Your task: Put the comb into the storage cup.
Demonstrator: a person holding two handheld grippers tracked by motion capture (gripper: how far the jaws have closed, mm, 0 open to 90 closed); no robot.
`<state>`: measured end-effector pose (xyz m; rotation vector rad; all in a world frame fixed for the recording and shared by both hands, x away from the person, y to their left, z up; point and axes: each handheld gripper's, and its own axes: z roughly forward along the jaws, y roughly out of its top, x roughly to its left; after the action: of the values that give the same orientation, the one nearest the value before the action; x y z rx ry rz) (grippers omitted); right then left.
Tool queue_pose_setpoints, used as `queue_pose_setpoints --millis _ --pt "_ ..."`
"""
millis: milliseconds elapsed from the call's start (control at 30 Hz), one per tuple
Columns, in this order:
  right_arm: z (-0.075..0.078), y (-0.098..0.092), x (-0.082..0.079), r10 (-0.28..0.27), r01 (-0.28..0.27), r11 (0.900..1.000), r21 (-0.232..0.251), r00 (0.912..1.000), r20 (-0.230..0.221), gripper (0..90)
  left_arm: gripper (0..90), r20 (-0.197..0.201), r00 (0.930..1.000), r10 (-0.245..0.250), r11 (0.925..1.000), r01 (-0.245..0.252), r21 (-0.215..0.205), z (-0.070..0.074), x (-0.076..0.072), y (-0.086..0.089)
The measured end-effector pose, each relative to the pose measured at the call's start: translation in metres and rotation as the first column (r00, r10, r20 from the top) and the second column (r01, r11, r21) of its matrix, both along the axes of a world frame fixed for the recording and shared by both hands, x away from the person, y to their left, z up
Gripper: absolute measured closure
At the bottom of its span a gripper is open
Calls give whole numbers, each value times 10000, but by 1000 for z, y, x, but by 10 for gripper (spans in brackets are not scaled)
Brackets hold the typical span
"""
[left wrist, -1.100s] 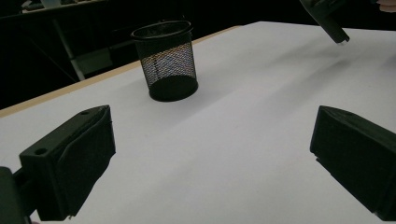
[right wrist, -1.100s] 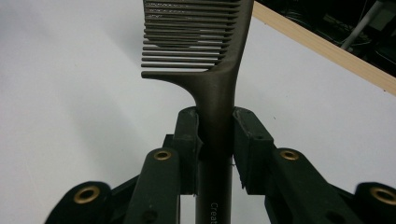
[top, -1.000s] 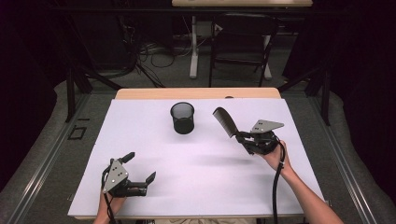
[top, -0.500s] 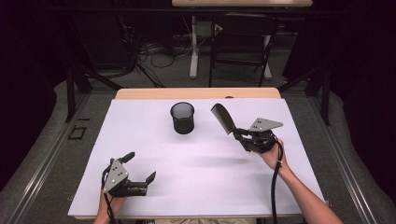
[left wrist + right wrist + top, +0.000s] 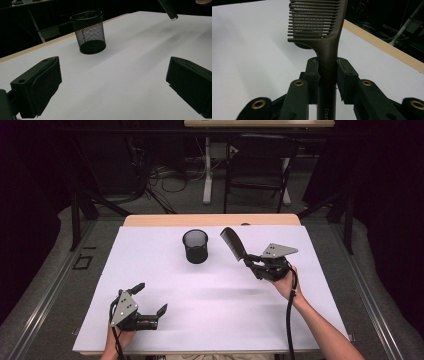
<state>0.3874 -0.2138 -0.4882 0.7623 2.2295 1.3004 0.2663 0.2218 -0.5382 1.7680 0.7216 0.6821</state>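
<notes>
Transport of the comb point(image 5: 233, 243) toward the cup point(image 5: 195, 246) is judged to be the step in hand. Its handle is clamped between the right gripper's point(image 5: 248, 259) pads, teeth raised above the table point(image 5: 225, 295), just right of the cup. Next, it must be carried over the rim, tipped down and released. The left gripper point(image 5: 150, 299) is held open, empty, near the front edge.

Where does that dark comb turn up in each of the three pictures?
High view: comb right of centre, held up by the right gripper.
Left gripper view: the handle end at the top right.
Right gripper view: centre, clamped, teeth at the top.
Shared landmark: the mesh cup.
</notes>
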Motion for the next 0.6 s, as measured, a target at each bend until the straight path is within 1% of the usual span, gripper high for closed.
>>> queue_pose_setpoints --millis 267,600 --pt "0 5 4 -29 28 10000 85 10000 70 729 1 1 10000 -23 10000 23 38 0 1 1" --pt "5 8 9 -109 103 9994 327 9997 204 729 1 -8 10000 -42 10000 42 79 0 1 1"
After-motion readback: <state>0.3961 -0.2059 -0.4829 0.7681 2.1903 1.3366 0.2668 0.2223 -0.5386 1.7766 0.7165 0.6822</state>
